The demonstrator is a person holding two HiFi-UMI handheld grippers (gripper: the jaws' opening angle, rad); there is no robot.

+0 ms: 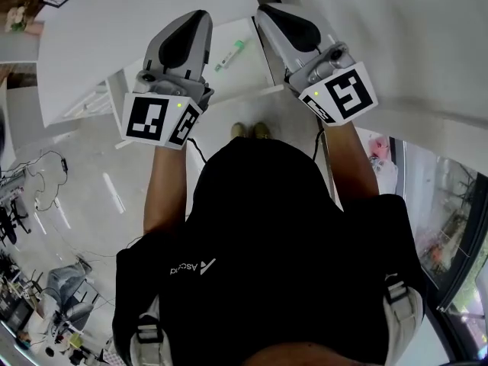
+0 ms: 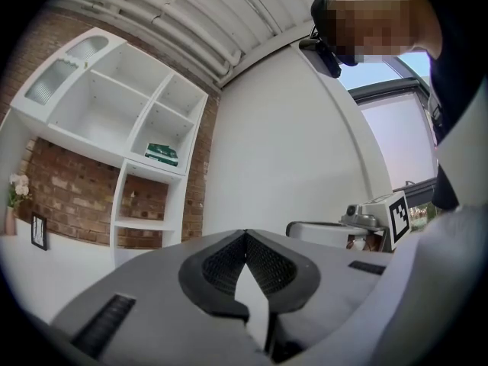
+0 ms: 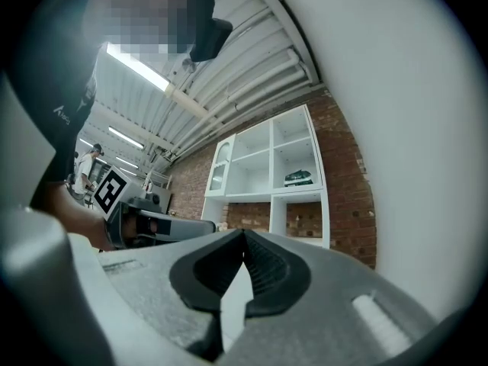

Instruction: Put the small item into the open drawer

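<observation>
The small item (image 1: 229,54) is a slim tube, pale along its body with green at the ends. It lies flat on its side, slanted, on a white surface (image 1: 245,78). Whether that surface belongs to the open drawer cannot be told.

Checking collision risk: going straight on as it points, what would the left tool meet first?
Probably the white wall, just right of the shelf unit; nothing nearer shows ahead of the left tool, though depth is unclear.
</observation>
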